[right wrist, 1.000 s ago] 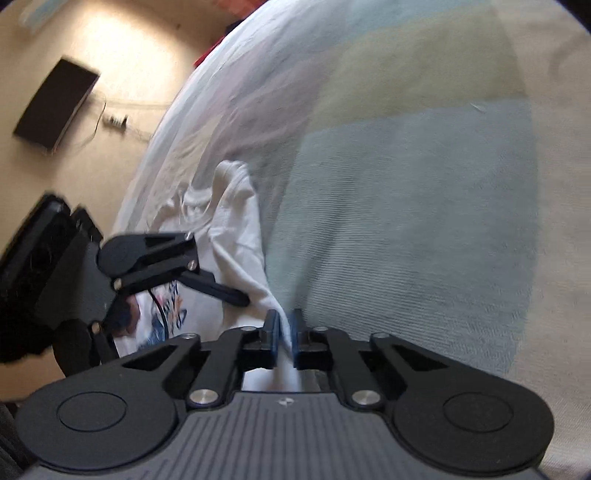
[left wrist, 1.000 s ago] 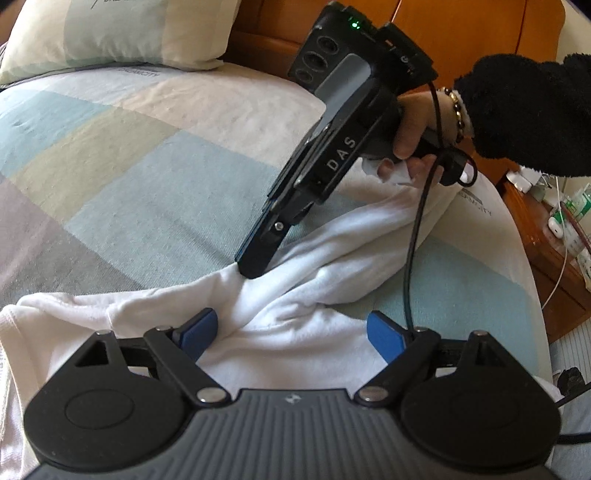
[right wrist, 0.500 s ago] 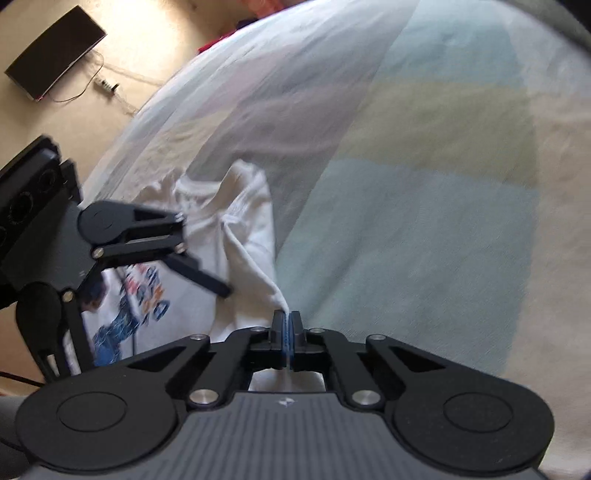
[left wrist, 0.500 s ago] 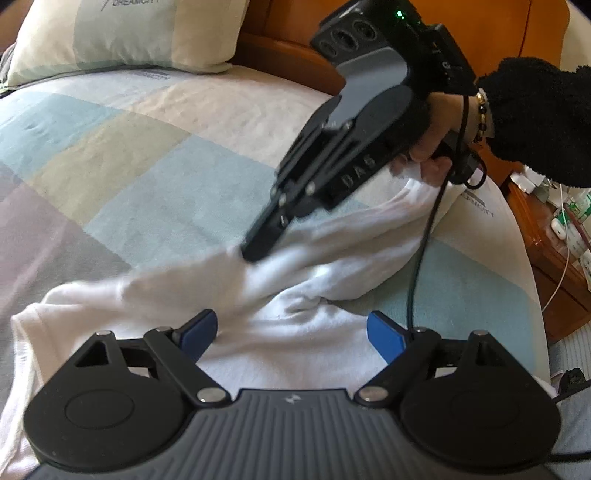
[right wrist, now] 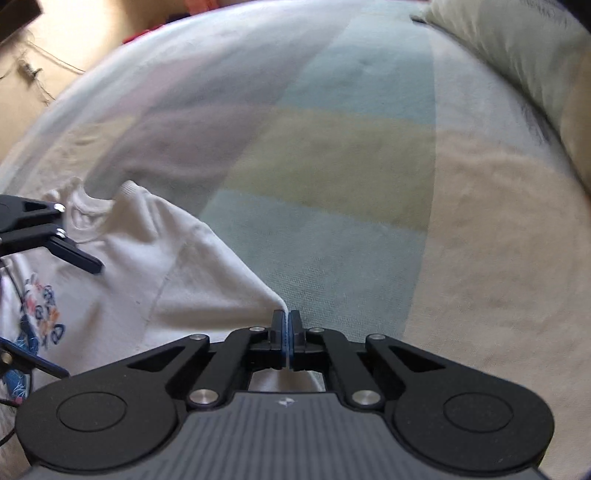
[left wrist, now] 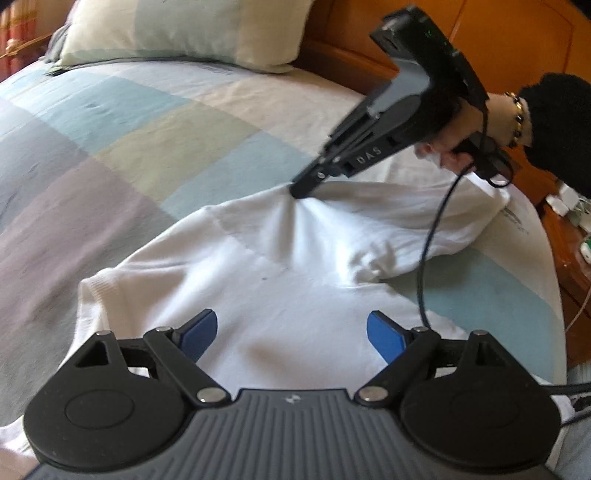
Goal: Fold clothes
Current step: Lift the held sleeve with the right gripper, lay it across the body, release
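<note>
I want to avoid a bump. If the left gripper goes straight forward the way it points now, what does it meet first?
Probably the white shirt, which lies spread just ahead of the open left gripper. Further along stands the right gripper, pinching the cloth, though depth is unclear.

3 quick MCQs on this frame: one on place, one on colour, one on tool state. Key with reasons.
1. The white shirt lies on:
A. the floor
B. a checked bedspread
C. a wooden desk

2. The left tool's pads are:
A. blue
B. red
C. yellow

3. The right tool is:
A. open above the pillow
B. open, empty
C. shut on the shirt

Key: B, pastel checks surround the shirt; A, blue tips show on the left tool; C, cloth runs into the closed pads.
</note>
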The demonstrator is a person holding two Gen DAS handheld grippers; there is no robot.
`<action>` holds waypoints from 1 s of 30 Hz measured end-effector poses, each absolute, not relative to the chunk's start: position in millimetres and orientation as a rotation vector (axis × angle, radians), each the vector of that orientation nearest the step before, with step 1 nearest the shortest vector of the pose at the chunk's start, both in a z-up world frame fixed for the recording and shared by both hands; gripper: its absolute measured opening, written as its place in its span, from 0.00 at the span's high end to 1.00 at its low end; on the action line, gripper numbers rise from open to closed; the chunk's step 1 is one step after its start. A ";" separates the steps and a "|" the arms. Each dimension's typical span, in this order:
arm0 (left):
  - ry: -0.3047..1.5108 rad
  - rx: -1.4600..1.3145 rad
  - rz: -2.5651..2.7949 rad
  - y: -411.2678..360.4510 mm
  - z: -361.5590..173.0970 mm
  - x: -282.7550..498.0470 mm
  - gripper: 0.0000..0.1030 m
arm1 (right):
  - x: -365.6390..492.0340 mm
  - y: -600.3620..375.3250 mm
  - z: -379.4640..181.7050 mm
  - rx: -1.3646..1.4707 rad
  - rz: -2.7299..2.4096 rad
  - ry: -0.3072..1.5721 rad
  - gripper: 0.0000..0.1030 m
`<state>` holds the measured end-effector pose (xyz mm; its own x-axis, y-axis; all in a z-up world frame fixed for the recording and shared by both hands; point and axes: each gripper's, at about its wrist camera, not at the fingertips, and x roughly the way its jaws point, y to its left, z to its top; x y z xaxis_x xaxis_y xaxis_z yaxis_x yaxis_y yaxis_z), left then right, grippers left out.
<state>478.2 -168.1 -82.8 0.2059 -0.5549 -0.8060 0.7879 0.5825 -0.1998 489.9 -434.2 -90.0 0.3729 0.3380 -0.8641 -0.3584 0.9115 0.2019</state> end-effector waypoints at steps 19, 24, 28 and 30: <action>1.036 0.267 -0.776 -125.3 -88.0 491.7 0.14 | 498.8 -399.9 -88.7 0.184 0.357 0.963 0.79; 1.001 0.238 -0.792 -128.6 -77.7 498.3 0.15 | 446.1 -451.2 -61.4 0.175 0.233 0.966 0.73; 0.976 0.220 -0.875 -147.1 -81.9 505.6 0.15 | 394.8 -490.1 -53.3 0.155 0.089 1.003 0.60; 0.986 0.208 -0.892 -155.2 -91.2 514.4 0.14 | 371.1 -507.4 -53.4 0.176 0.020 1.019 0.55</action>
